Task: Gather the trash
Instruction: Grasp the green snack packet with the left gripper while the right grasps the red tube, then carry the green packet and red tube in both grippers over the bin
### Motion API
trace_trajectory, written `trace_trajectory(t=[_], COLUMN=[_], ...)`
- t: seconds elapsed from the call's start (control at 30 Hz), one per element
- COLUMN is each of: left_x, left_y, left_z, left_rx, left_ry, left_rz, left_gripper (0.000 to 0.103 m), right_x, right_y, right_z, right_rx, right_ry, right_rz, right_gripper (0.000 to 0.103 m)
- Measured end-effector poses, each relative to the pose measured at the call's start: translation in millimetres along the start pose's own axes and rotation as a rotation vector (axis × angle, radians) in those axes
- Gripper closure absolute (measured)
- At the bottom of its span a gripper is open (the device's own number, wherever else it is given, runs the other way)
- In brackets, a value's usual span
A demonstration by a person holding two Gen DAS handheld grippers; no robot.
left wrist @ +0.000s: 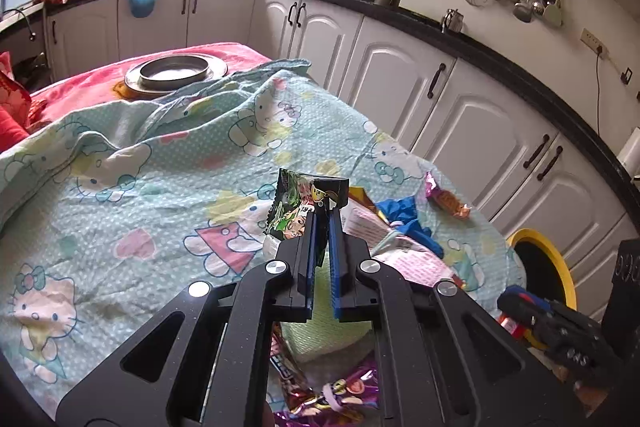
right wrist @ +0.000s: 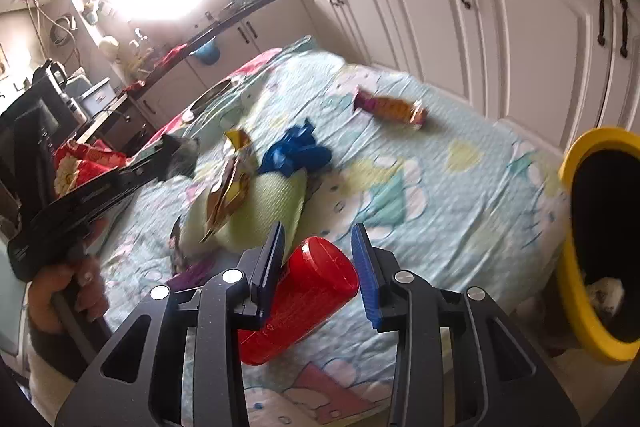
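My left gripper (left wrist: 323, 213) is shut on a green and black snack wrapper (left wrist: 298, 205), which sticks up past its fingertips above the Hello Kitty sheet (left wrist: 140, 187). In the right wrist view that gripper (right wrist: 180, 155) shows blurred at the left, with a hand (right wrist: 68, 291) on its grip. My right gripper (right wrist: 318, 229) is shut on a red plastic cup (right wrist: 308, 291) that lies tilted between the blue pads. A yellow-rimmed bin (right wrist: 576, 267) stands at the right, off the sheet's edge, with something pale inside.
Loose on the sheet: an orange and purple candy wrapper (right wrist: 392, 109), a crumpled blue piece (right wrist: 296, 153), a gold wrapper (right wrist: 228, 195) on a pale green cushion (right wrist: 272, 203), and purple foil (left wrist: 332, 395). A metal plate (left wrist: 176, 73) lies at the far end. White cabinets (left wrist: 400, 83) run alongside.
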State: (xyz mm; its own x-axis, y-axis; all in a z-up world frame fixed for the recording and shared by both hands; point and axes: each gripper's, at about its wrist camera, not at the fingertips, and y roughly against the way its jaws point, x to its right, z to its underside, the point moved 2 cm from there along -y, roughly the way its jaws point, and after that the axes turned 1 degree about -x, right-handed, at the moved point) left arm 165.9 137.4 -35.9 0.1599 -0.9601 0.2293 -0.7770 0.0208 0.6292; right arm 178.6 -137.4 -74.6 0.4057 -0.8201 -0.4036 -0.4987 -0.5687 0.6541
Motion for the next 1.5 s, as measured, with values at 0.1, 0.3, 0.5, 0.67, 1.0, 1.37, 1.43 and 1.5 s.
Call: trace_trajectory(t=[0.1, 0.3, 0.5, 0.67, 1.0, 1.37, 1.43, 1.5], left_x=[4.0, 17.0, 40.0, 65.8, 138.7, 222.2, 235.2, 246.5], left_y=[7.6, 18.4, 21.3, 19.0, 0.4, -28.2, -30.7, -31.8], left_z=[-3.0, -9.9, -14.8, -16.6, -9.9, 16.4, 21.8, 26.3], left_rx=[0.018, 0.047, 0.059, 0.056, 0.019, -0.068, -0.079, -0.084], left_ry=[-0.003, -0.007, -0.034, -0.084, -0.202, -0.306, -0.326, -0.349], left_rz=[0.007, 0.042, 0.087, 0.127, 0.249, 0.385, 0.402, 0.415], left_gripper=[0.101, 0.101, 0.101, 0.101, 0.101, 0.101, 0.101, 0.101], right_x=[7.1, 24.9, 39.2, 50.2, 103.9, 170.1, 180.3, 190.5], right_y=[3.9, 16.6, 25.5, 32.1, 69.1, 118.4, 124.1, 129.5], right_z=[-6.5, -23.5, -34.6, -40.6, -61.7, -54.9, -50.0, -43.6], right_rx=[0.023, 0.079, 0.117, 0.143, 0.227, 0.285, 0.286, 0.286], right_ry=[-0.004, -0.03, -0.057, -0.072, -0.13, -0.19, -0.193, -0.203], right_rz=[0.016, 0.038, 0.055, 0.074, 0.17, 0.327, 0.352, 0.379], right_gripper=[0.07, 0.071, 0.071, 0.071, 0.071, 0.072, 0.072, 0.072])
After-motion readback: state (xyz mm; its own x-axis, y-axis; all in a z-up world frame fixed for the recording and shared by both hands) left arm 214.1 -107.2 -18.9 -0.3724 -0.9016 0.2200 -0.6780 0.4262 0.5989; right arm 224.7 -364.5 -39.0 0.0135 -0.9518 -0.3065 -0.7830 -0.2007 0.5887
